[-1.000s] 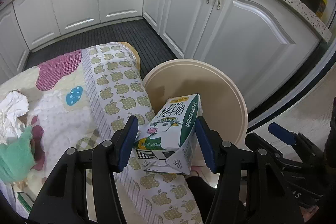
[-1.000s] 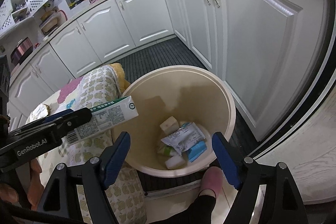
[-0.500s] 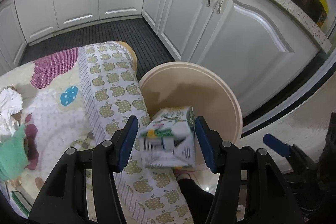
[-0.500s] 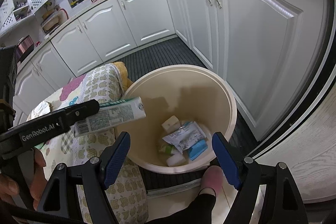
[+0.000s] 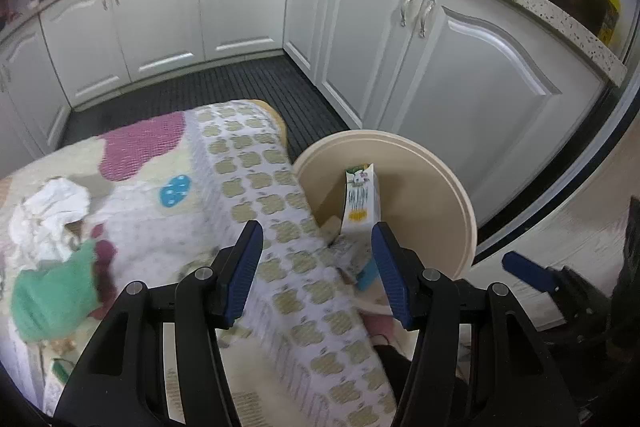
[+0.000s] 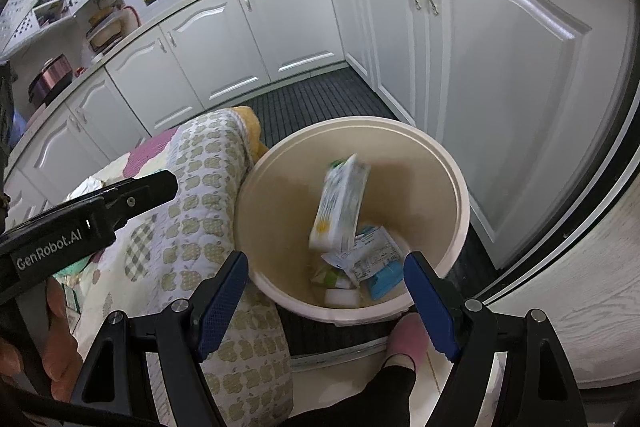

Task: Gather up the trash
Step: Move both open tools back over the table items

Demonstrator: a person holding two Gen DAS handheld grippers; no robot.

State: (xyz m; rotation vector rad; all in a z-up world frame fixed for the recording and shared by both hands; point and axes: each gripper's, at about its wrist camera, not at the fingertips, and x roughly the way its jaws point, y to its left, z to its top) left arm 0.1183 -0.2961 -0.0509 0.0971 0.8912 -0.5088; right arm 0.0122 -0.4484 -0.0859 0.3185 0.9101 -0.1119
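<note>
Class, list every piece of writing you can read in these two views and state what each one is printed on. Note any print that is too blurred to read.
"GenRobot.AI": white lettering on the black body of the left gripper, seen in the right wrist view.
Milk carton in the bin: print blurred, unreadable.
White wrapper at the bin's bottom: small print, unreadable.

Black tongs, blue ribbed pads, "GenRobot.AI" lettering.

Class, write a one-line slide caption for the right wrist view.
Milk carton tumbles into the beige bin as the open right gripper hovers above.
</note>
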